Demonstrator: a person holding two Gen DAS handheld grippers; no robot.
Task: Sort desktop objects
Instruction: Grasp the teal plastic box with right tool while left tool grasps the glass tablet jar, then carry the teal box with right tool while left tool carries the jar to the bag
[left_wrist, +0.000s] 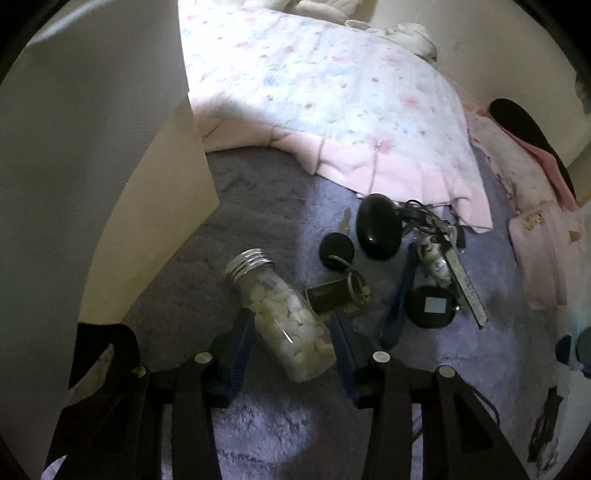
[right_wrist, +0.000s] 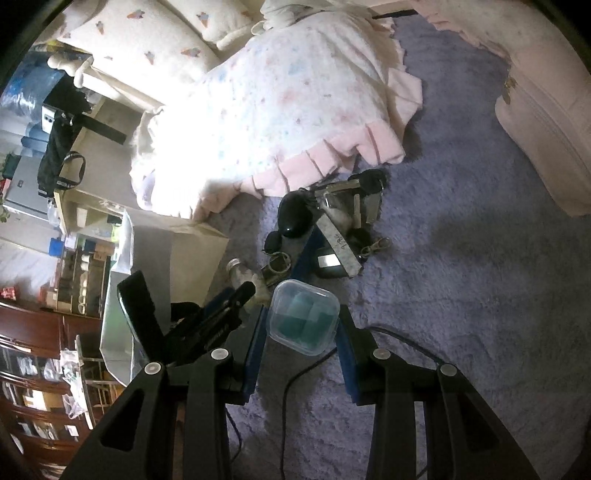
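Observation:
A clear glass bottle (left_wrist: 291, 325) of white pellets, with a silver threaded neck, lies slanted on the purple carpet (left_wrist: 258, 229). My left gripper (left_wrist: 291, 343) is shut on it, its blue pads touching both sides. My right gripper (right_wrist: 303, 332) is shut on a small clear plastic box (right_wrist: 304, 317) with teal contents, held above the carpet. In the right wrist view the bottle (right_wrist: 238, 271) shows just beyond that box, with the left gripper (right_wrist: 251, 291) on it. A heap of keys, a black oval case (left_wrist: 378, 227) and a black square tag (left_wrist: 432, 306) lies to the right of the bottle.
A beige paper bag (left_wrist: 166, 203) stands left of the bottle. A floral quilt (left_wrist: 314, 92) with a pink frill overhangs the carpet behind the heap. A pink bag (left_wrist: 546, 251) lies at the far right. A black cable (right_wrist: 291, 387) runs under my right gripper.

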